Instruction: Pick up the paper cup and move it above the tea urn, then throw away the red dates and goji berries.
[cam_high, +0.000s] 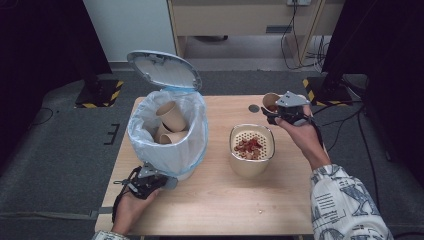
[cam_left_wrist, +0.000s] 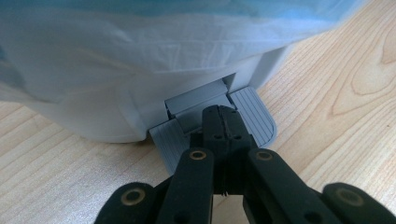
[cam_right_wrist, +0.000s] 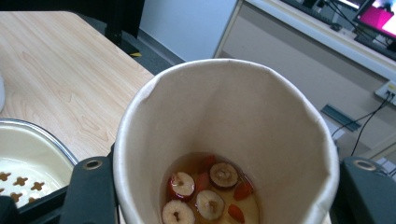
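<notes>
A pedal bin (cam_high: 196, 146) with a pale blue bag stands at the table's left, its lid (cam_high: 162, 69) raised. Empty paper cups (cam_high: 172, 116) lie inside. My left gripper (cam_high: 161, 183) is shut, and its tips (cam_left_wrist: 223, 116) rest on the grey pedal (cam_left_wrist: 254, 116) at the bin's foot (cam_left_wrist: 93, 116). Over the far right of the table my right gripper (cam_high: 278, 113) is shut on a paper cup (cam_high: 270, 101). The cup (cam_right_wrist: 261, 107) is roughly upright and holds amber liquid with red fruit slices (cam_right_wrist: 205, 191). One black finger (cam_right_wrist: 91, 191) presses its side.
A beige container (cam_high: 233, 150) with a perforated strainer top sits at the table's middle, red fruit pieces (cam_high: 248, 145) on the strainer. Its rim (cam_right_wrist: 42, 133) lies just left of the held cup. A small dark disc (cam_high: 254, 108) lies near the far edge. Cables trail on the floor behind.
</notes>
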